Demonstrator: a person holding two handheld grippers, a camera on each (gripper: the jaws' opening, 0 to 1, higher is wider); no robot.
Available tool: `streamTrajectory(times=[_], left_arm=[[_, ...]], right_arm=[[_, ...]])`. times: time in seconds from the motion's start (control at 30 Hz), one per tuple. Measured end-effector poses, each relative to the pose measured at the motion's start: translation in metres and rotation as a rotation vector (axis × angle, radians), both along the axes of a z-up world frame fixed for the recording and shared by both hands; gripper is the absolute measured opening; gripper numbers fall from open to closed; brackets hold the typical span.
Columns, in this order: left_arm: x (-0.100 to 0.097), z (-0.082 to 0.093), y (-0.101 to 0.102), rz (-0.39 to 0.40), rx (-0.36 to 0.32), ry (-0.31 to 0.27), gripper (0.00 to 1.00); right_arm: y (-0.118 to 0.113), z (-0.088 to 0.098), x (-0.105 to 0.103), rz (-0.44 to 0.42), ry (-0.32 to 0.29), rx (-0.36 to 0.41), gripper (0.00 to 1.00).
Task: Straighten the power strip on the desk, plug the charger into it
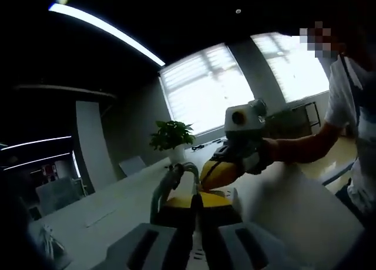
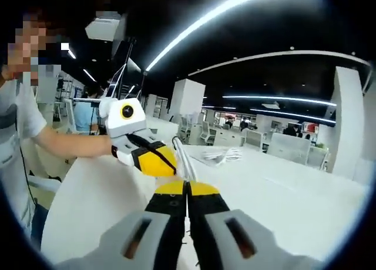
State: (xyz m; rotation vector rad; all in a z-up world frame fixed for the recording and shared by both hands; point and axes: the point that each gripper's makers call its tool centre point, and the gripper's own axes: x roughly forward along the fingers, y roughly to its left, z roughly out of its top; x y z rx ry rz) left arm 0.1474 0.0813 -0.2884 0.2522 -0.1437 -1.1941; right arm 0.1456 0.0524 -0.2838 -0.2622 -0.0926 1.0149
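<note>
The power strip and the charger I cannot pick out with certainty: the likeliest candidate is a pale, crumpled-looking bundle [image 2: 223, 155] lying far out on the desk [image 2: 294, 211], well apart from both my tools, but it is too small to tell whether it is strip, cord or paper. Nearer, a smooth grey loop of cable [image 1: 170, 185] arches up just left of my left gripper [image 1: 197, 200], whose yellow-and-black tips are drawn together; whether they nip that loop I cannot tell. My right gripper [image 2: 188, 189] has its tips pressed to a thin dark seam too, with a fine pale strand rising from them, and the two tools meet nose to nose above the desk. I judge this to be the very start, with the strip not yet straightened: the next move calls for lowering both tools to the tabletop and finding the strip's long sides. The desk is flat, matte white and looks slick; beyond it stand a leafy potted plant [image 1: 171, 135] and bright slatted blinds [image 1: 205, 87]
</note>
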Motion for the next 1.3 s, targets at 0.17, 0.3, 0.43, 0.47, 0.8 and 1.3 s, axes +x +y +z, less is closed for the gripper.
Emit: streamTrajectory(times=[0.17, 0.3, 0.43, 0.47, 0.8, 1.3], left_arm=[[0.0, 0.001, -0.002, -0.009, -0.012, -0.001, 0.05], [0.0, 0.0, 0.0, -0.02, -0.027, 0.03, 0.05], [0.0, -0.001, 0.002, -0.03, -0.033, 0.036, 0.08], [0.0, -0.001, 0.003, -0.032, -0.035, 0.041, 0.09], [-0.012, -0.004, -0.005, -0.088, -0.04, 0.054, 0.22], [-0.017, 0.004, -0.02, -0.161, -0.206, 0.164, 0.3]], right_arm=[[0.008, 0.0, -0.005, 0.039, -0.037, 0.0, 0.01], [0.009, 0.001, -0.004, 0.062, -0.027, 0.011, 0.01], [0.009, 0.0, -0.004, 0.08, -0.033, 0.02, 0.05], [0.009, 0.0, -0.004, 0.087, -0.022, 0.03, 0.06], [0.016, 0.0, -0.003, 0.107, -0.017, 0.041, 0.05], [0.018, 0.0, -0.004, 0.162, -0.034, 0.05, 0.04]])
